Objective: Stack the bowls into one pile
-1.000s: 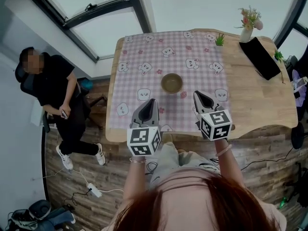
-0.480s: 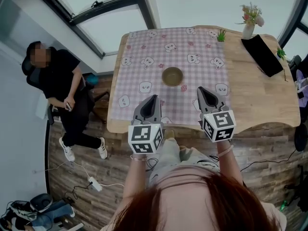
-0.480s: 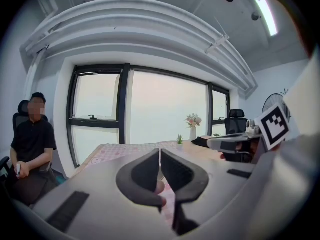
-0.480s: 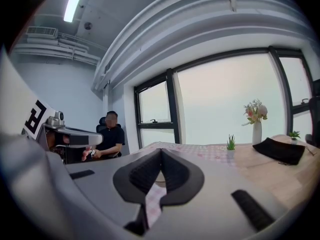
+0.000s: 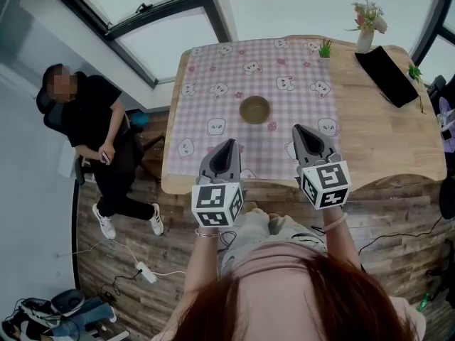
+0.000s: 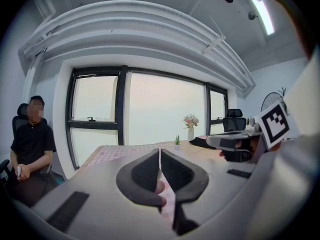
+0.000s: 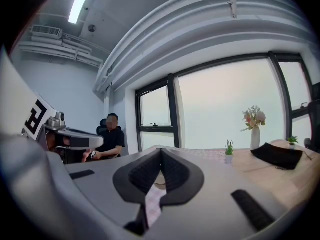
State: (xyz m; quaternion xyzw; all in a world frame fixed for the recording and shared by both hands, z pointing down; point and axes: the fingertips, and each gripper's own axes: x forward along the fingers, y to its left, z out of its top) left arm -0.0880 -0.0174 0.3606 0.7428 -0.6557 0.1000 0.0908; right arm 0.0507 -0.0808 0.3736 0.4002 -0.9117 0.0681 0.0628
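Sitting on a chair at the left, a person [image 5: 92, 119] is well apart from the table [image 5: 377, 141]. The left gripper [image 5: 227, 145] hovers over the near edge of the pink checked cloth [image 5: 213, 98], its jaws pressed together on nothing. A brown bowl [image 5: 254, 109] stands mid-cloth, farther off and between the two grippers. The right gripper [image 5: 298, 130] hovers near the cloth's right edge, jaws likewise closed and empty. A flower vase [image 5: 365, 38] and a black pad [image 5: 387, 77] sit at the far right.
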